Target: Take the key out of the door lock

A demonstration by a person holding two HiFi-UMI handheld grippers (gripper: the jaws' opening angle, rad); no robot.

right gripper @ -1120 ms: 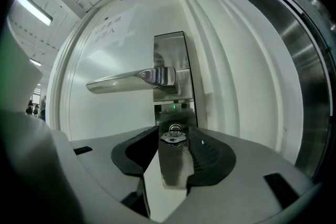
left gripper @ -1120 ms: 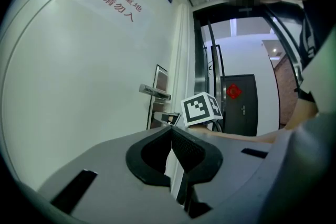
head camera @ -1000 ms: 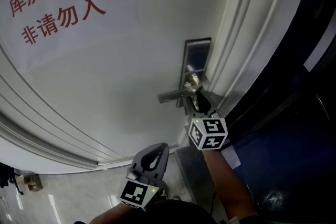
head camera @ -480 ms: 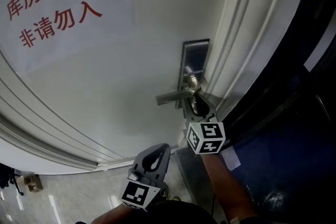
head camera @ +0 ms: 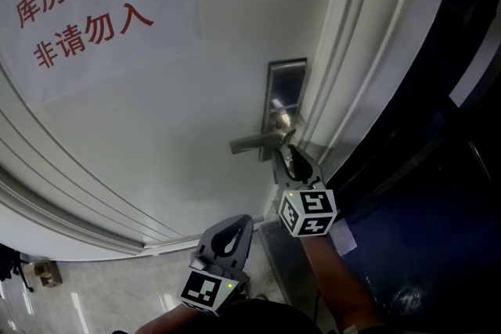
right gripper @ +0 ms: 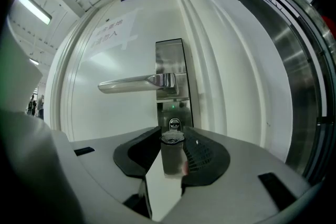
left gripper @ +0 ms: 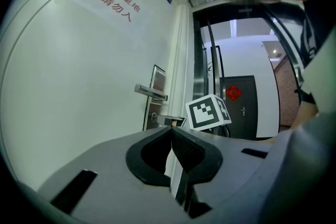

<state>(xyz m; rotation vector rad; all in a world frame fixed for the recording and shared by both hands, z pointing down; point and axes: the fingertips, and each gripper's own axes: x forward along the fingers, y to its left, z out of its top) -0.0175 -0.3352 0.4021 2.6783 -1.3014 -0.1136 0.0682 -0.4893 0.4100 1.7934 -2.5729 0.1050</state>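
The right tool grips the key just below the silver door handle.

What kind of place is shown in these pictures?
Probably an indoor corridor outside a storeroom. The white panelled door carries a red Chinese notice barring entry to the storeroom, with a silver metal lever handle; a dark hallway door with a red ornament stands beyond.

- The white door in front of me is the carrying surface; raised mouldings border its panel.
- A white paper notice with red Chinese characters lies flat on its upper part.
- A steel lock plate is mounted upright near the door's edge.
- A metal lever handle projects from that plate and points away from the edge.
- Below are glossy floor tiles. A small brown item rests on them, too small to identify.
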